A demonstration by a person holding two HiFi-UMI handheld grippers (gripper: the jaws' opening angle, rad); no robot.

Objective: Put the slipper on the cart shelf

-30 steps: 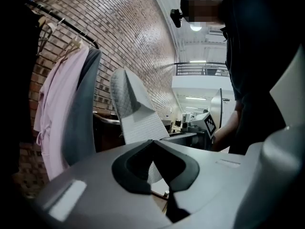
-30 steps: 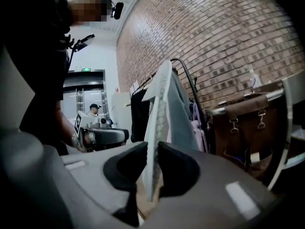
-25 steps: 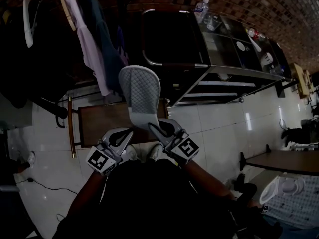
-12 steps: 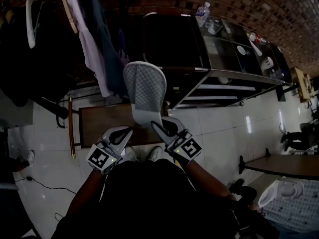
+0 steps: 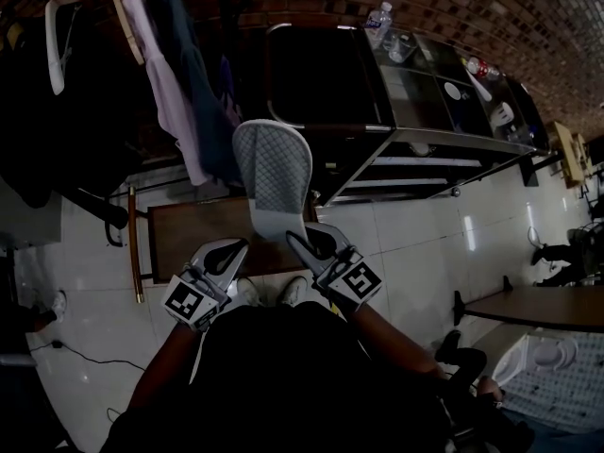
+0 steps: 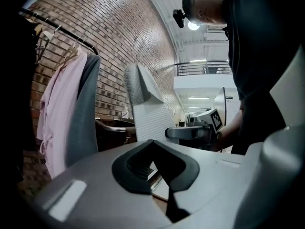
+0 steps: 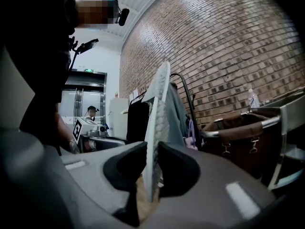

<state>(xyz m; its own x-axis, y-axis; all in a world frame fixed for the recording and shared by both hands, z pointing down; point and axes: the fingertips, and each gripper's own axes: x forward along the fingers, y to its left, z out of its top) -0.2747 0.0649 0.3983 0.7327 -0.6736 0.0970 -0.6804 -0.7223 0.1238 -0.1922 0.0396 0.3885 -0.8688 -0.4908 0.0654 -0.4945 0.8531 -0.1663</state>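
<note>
Slipper (image 5: pixel 274 173) was up in the air, standing on end, its lower end pinched by my right hand-held gripper (image 5: pixel 300 243), jaws narrow and clamped on it. My left hand-held gripper (image 5: pixel 225 255) sat just beside, jaws together on nothing. The cart (image 5: pixel 444 144) was off to the right, well apart. To do this well, I figured: swing right, tip the slipper flat before sliding in under the top, keep the left one clear, and only let go once the sole rested on the shelf (image 5: pixel 415 159).
</note>
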